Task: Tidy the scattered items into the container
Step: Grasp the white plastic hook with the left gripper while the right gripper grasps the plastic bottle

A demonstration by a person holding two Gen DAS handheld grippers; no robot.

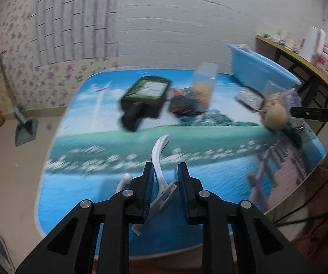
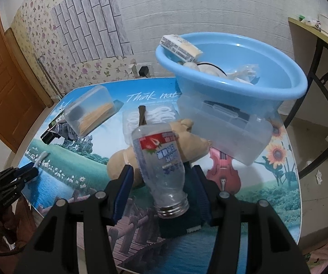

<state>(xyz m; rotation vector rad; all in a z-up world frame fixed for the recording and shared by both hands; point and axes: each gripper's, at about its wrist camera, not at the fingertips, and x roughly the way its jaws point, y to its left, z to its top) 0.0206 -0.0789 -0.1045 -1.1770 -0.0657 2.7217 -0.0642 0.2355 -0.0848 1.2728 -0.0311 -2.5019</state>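
Left claw (image 1: 164,175): clenched on a white curved plastic tool (image 1: 158,157), whose stem runs up between the two blue pads while its tip points away over the tabletop (image 1: 77,118).
Right claw (image 2: 164,182): grasping a clear plastic bottle (image 2: 161,169) with a red and blue label, the bottle tilted, its threaded neck toward the camera and no cap on it.
Container: a light blue basin (image 2: 278,84) at the far side of the tabletop, already holding a printed box (image 2: 179,45) propped on its rim and some pale items I cannot identify.
Beside the basin: a clear lidded box (image 2: 232,134) rests against its near wall.
Behind the bottle: a beige plush toy (image 2: 193,141) lies on the tabletop, just behind the right claw.
Farther left: a small clear box (image 2: 88,111) with tan sticks inside, tilted, with dark packets (image 2: 59,130) beneath and beside it.
Left view: blurred; a black pouch (image 1: 144,100) lies mid-tabletop.
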